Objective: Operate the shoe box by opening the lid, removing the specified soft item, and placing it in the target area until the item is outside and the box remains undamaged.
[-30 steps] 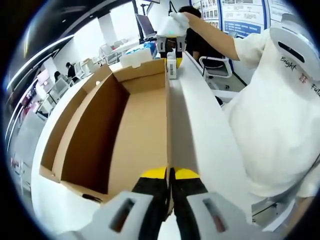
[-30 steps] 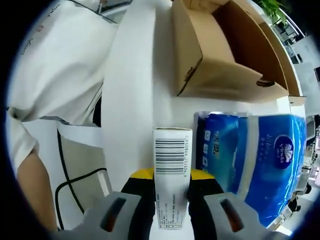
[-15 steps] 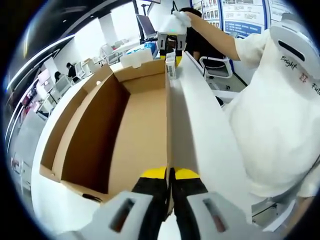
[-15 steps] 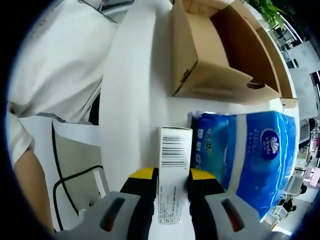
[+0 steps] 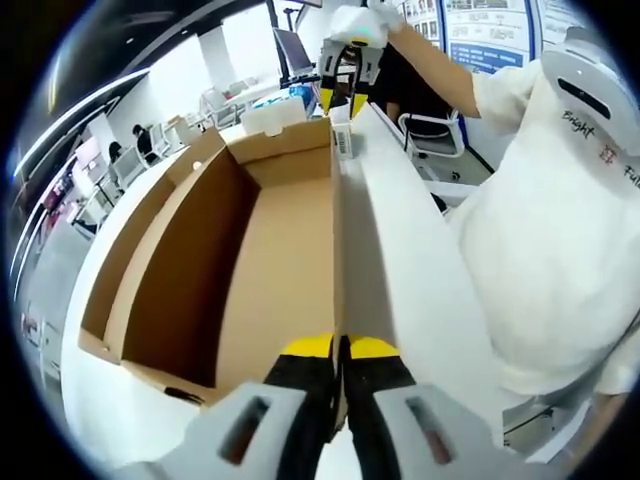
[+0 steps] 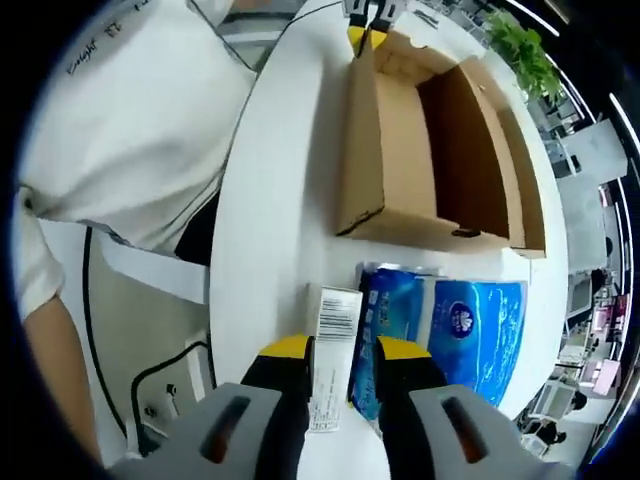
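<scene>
Spanning both views, the white tabletop [image 6: 270, 180] carries every item. Next in size, the open brown cardboard shoe box [image 5: 250, 260] sits on it with its interior exposed; in the right gripper view the same box [image 6: 400, 150] lies beyond the gripper. The left gripper [image 5: 338, 352] has its yellow-tipped jaws closed together on the near end of the box's right-hand wall, and in the right gripper view this gripper [image 6: 362, 30] appears at the far corner of the box. Just beside the box's near wall, the blue plastic-wrapped soft tissue pack [image 6: 450, 330] rests on the tabletop, fully outside the box. The right gripper [image 6: 340, 352] has its jaws clamped on a small white carton with a barcode label [image 6: 333, 340], which hangs above the tabletop next to the pack. In the left gripper view the right gripper [image 5: 340, 95] and carton [image 5: 343, 135] appear at the far end of the box wall.
</scene>
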Available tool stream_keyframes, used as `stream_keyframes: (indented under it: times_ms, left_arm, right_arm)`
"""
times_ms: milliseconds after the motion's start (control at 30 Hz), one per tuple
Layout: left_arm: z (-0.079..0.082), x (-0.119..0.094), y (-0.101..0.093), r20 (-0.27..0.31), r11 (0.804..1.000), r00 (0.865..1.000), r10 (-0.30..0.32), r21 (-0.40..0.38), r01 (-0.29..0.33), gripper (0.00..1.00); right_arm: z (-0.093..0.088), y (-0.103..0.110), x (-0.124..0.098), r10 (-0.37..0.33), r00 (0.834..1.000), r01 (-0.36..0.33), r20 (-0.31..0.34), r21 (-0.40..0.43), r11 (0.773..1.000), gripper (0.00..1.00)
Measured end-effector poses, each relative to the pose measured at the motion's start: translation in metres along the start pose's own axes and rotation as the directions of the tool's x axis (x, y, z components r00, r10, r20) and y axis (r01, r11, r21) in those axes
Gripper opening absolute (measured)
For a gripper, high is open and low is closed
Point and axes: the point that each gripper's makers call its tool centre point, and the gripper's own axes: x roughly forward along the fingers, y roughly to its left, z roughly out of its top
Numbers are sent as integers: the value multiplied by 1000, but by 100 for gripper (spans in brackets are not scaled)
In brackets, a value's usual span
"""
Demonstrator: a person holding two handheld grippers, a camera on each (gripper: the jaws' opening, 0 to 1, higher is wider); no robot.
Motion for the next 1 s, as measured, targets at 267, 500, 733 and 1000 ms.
stream_keyframes:
  times_ms: [267, 500, 733, 1000]
  left_arm:
    - [0, 0, 0, 0, 1000, 1000, 3, -2, -3, 2]
    - [0, 0, -1, 5, 1000, 1000, 4, 1, -4, 2]
    - [1, 1, -1, 2, 1000, 1000, 8, 0, -8, 2]
    - [1, 1, -1, -1, 1000, 1000, 5, -19, -5, 2]
  right_arm:
    - [43, -21, -23, -139, 976, 118, 165, 131, 984, 13]
    - [70, -37, -40, -241, 922, 153, 303, 286, 946, 13]
    - [88, -56, -57, -363, 822, 222, 439, 339, 914, 13]
    - [90, -94, -97, -585, 590, 219, 557, 586, 780, 13]
